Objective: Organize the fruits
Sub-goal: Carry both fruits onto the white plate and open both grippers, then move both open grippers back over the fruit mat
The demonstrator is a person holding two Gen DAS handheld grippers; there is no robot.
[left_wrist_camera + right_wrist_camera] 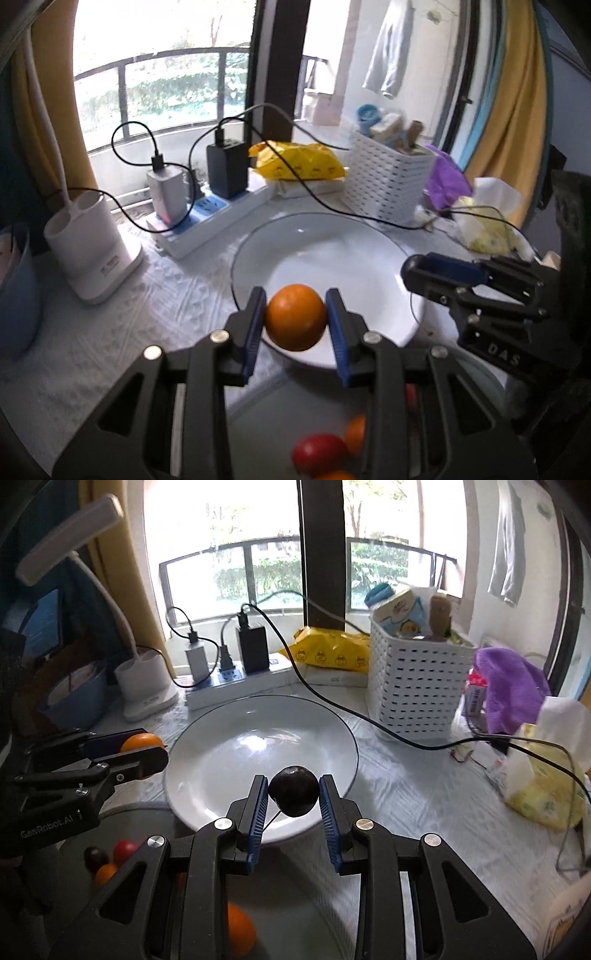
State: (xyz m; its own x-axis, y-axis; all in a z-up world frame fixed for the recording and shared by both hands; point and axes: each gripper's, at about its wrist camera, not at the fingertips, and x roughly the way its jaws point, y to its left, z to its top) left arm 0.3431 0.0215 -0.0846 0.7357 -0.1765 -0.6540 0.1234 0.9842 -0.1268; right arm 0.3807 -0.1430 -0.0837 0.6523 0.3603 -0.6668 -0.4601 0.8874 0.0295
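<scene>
Left claw (pixel 295 322) pinching an orange (pixel 294 316). Right claw (pixel 293 796) pinching a dark plum (pixel 293 791). White plate (pixel 221 753) just beyond both.

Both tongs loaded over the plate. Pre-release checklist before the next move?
1. Left tongs grip on the orange: ok, pads pressed against both sides.
2. Right tongs grip on the dark fruit: ok, held between both pads.
3. White plate has room: ok, nothing lies in it.
4. Both fruits over the plate: ok, each sits above the near rim in its own wrist view.
5. Black cable clear of the plate: cannot tell, it runs close past the far right rim.
6. Height of the fruits above the plate: cannot tell from these views.
</scene>
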